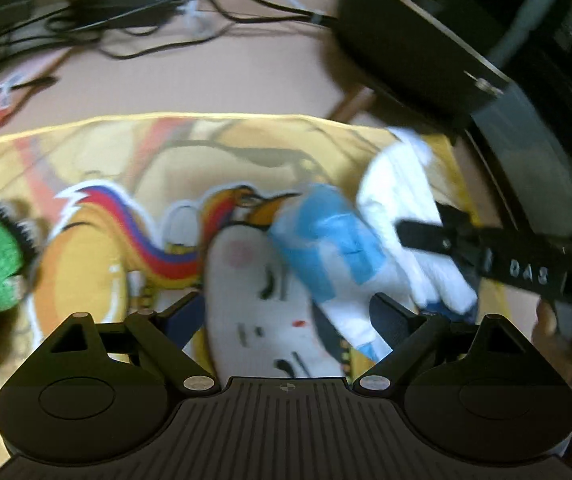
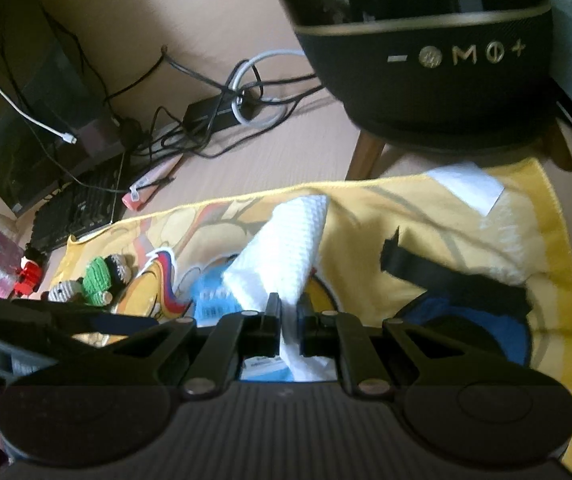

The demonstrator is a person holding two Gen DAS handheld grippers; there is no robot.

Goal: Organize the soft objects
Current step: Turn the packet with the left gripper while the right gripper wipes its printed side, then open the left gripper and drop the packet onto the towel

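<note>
Your right gripper (image 2: 288,320) fingers pinch the limp, light white cloth (image 2: 286,248) at frame centre; left gripper (image 1: 286,316) fingers gape wide.

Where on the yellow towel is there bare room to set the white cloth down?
The right tool holds the white cloth. The yellow towel is bare right of the cloth, between it and the black strap. Its left end is crowded with the knitted toys and the blue packet.
</note>
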